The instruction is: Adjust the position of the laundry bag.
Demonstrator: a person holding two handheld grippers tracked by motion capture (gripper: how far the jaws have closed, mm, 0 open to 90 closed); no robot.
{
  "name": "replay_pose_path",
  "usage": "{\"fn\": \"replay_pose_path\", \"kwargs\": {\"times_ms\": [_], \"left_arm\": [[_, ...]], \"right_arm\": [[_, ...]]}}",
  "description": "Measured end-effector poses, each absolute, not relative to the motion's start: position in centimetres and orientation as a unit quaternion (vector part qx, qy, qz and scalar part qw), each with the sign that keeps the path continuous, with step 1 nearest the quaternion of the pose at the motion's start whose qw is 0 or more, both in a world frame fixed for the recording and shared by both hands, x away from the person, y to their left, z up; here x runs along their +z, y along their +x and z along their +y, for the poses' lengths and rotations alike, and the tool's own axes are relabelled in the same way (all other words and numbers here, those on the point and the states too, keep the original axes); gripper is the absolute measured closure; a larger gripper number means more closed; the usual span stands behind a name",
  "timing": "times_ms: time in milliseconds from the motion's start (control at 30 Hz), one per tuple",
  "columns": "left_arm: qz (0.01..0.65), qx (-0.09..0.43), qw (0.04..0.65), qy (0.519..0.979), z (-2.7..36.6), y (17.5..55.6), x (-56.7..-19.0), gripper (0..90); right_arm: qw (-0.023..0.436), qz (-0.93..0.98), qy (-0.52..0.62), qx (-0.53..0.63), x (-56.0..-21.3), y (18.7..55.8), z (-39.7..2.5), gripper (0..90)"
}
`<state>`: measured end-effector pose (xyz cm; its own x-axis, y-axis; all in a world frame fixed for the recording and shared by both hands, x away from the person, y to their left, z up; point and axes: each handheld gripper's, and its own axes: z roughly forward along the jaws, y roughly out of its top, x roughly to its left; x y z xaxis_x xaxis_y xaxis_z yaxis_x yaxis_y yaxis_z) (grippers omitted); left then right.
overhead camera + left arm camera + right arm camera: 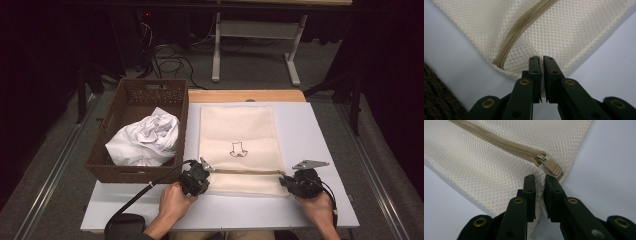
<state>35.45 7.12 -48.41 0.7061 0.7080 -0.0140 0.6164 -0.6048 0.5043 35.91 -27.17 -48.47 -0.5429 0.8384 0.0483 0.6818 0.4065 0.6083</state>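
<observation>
mesh bag (237,140) zipped – both corners pinched; basket (176,100) holds white cloth (145,140)

At your twelve o'clock, a white-legged desk (255,30) stands on grey floor (250,70), cables (170,62) at eleven, darkness around.

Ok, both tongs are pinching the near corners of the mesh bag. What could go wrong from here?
Left tongs grip only the edge of the mesh bag, so it could slip out on a pull. Right tongs pinch just below the zipper pull, which sits at the closed end; the mesh might snag or tear there. Lifting could drag the bag against the basket alongside.
</observation>
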Motion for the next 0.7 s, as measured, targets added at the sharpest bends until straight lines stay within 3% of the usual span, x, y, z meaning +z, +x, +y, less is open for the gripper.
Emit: {"fn": "replay_pose_path", "kwargs": {"times_ms": [300, 700], "left_arm": [[0.374, 0.115, 0.309, 0.867, 7.1, 35.6, -48.0, 64.2], [0.378, 0.126, 0.280, 0.874, 6.6, 36.1, -50.0, 59.1]], "right_arm": [[0.140, 0.822, 0.462, 0.304, -48.3, 35.8, -27.4, 72.5], [0.133, 0.793, 0.487, 0.342, -47.8, 36.3, -28.6, 70.2]]}}
